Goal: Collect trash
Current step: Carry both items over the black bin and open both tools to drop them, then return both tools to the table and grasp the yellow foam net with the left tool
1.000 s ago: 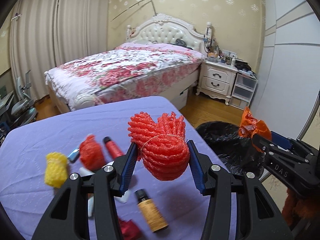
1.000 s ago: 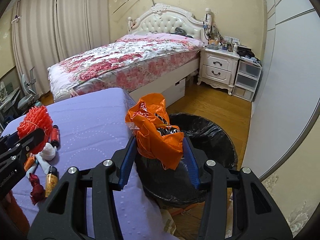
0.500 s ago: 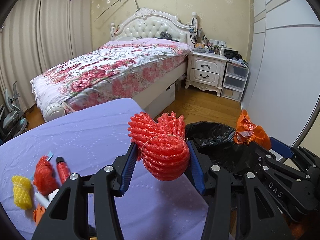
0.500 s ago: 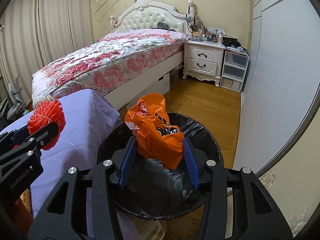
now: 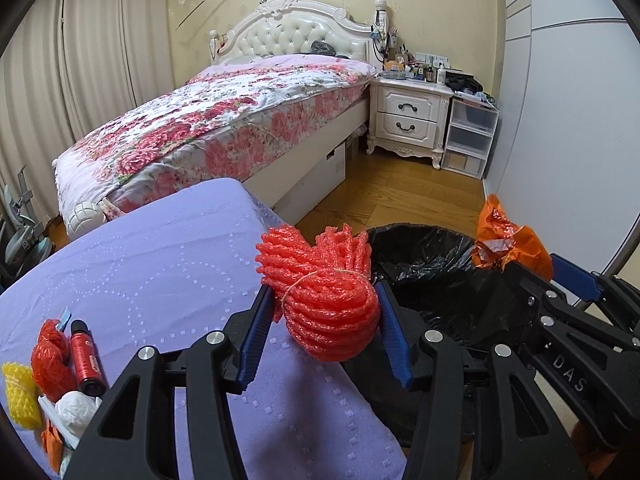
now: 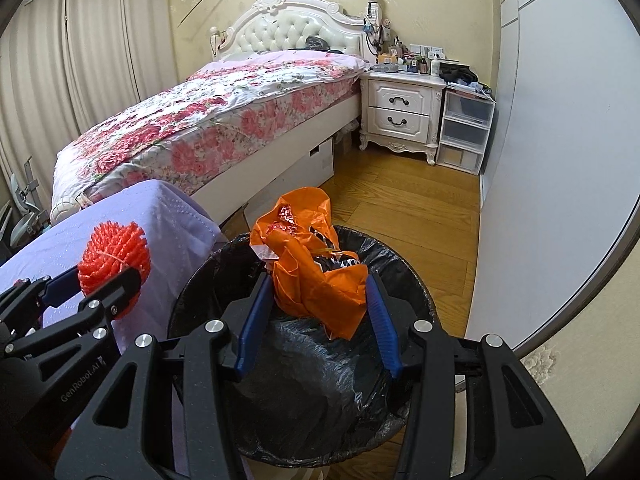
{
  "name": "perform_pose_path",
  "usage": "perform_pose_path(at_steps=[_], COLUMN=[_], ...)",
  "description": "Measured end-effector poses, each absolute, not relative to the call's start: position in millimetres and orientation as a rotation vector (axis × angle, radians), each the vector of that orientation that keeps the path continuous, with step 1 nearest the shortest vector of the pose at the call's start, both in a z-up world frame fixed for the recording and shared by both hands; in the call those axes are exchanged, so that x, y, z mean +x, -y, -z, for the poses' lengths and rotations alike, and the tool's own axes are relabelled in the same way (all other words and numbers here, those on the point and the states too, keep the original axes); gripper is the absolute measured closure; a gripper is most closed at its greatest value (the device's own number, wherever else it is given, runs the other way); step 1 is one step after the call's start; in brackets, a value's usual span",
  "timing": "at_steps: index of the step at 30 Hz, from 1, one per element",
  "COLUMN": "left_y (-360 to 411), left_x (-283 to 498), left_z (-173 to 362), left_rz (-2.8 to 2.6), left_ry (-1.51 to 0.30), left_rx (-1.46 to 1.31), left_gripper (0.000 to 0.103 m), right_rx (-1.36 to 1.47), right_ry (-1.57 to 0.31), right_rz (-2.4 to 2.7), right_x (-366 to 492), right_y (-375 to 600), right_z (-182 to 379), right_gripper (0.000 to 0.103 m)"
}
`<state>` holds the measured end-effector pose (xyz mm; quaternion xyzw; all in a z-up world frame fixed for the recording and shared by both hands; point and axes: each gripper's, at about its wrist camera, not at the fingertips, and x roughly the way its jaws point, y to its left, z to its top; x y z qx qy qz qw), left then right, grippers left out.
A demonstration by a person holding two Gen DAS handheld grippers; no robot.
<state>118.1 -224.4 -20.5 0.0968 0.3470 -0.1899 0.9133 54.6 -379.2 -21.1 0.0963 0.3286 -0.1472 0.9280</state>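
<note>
Right gripper (image 6: pixel 316 300) clamped on orange bag (image 6: pixel 316 268), poised over the bin (image 6: pixel 416 280) for dropping; left gripper (image 5: pixel 326 320) clamped on red foam net (image 5: pixel 328 300), past the table (image 5: pixel 160 264) edge, nearing the rim.

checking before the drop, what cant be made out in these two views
- Bottom of the bin: right wrist view, hidden by its black liner and the orange bag.
- Small things on the table: left wrist view, cut off at the lower left edge.
- Bottles on the nightstand: both views, too small.
</note>
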Motion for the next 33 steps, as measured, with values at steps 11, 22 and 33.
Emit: perform_pose_path(at_steps=[11,22,33], left_y=[226,211,158], left_x=[127,113,87], left_z=[23,7,-9], left_rz=[0.371,0.362,0.295], left_ry=[-0.73,-0.719,-0.7], left_rx=[0.191,0.174,0.162], left_gripper=[0.021,0.019,0.019], right_rx=[0.202,0.202,0.197], right_ry=[-0.657,-0.649,-0.679], right_rz=[0.336,0.351,0.28], right_x=[56,42,22], right_y=[389,387,347], right_z=[20,10,9], right_gripper=[0.041,0.039,0.038])
